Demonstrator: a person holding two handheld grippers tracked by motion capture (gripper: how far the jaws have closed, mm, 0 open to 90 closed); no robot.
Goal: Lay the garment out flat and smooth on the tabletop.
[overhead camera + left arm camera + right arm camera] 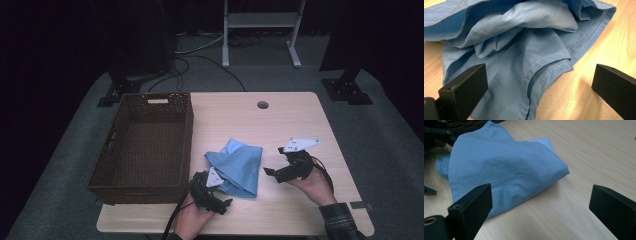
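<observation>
Lying crumpled on the wooden table [280, 125], the blue cloth [237, 165] serves as the landmark for everything else: it sits folded over itself just to the right of the brown wicker basket [122, 170], apart from the basket's wall, with bare tabletop all around its far and right sides

At the cloth's near left corner sits the left gripper [216, 196], held in the person's left hand [192, 220]. Its jaws stand wide apart, and in the left gripper view [539, 85] they straddle a stitched hem of the cloth, one jaw low over the fabric itself and the other over bare wood beside the hem. Nothing is pinched between them; whether the left jaw actually rests on the fabric I cannot tell

To the right of the cloth, close to its edge but clear of it, the right gripper [274, 169] is held in the person's right hand [315, 186], a plaid sleeve [342, 220] behind the wrist. Its jaws are also spread wide and hold nothing. In the right gripper view [540, 205] they point toward the cloth's rounded fold, one jaw in front of the fabric's near edge and the other over open table

Beyond the cloth, near the table's far edge, is a round cable hole [262, 105]
</observation>
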